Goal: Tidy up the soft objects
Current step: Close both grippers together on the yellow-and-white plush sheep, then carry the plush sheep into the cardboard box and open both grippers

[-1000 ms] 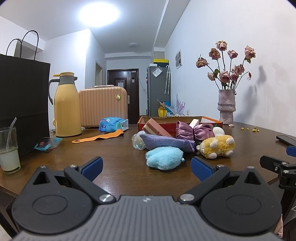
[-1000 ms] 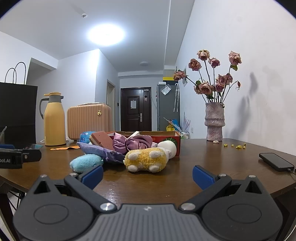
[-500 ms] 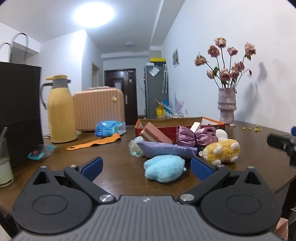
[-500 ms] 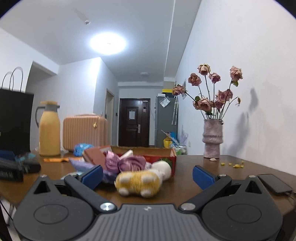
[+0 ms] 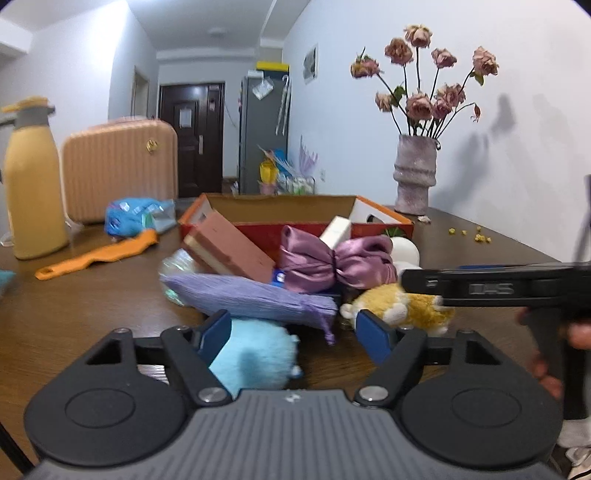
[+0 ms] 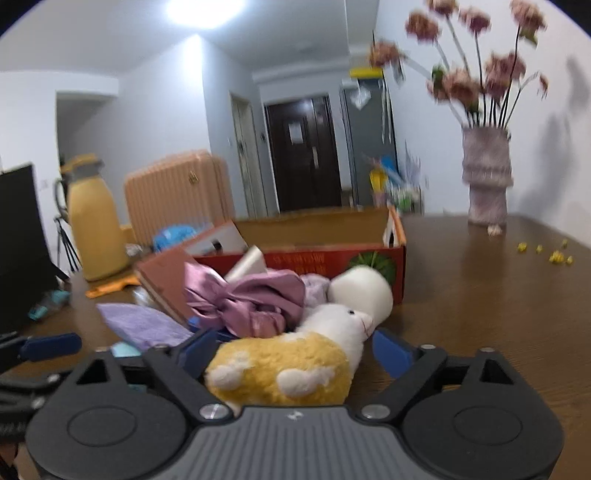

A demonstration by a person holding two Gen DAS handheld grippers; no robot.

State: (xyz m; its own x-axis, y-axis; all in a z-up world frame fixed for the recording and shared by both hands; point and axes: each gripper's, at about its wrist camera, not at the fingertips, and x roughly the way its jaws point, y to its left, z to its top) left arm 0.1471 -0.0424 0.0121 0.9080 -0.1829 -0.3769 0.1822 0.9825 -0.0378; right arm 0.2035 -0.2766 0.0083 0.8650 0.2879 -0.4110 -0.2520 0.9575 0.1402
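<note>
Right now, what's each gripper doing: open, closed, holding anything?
Left gripper: open, straddling the blue plush, not clamped on it.
Right gripper: open, around the yellow-and-white plush, not closed on it.

A bright ceiling light glares overhead. The flowers are motion-blurred and cast soft shadows on the white wall. Fisheye bending darkens every corner.
</note>
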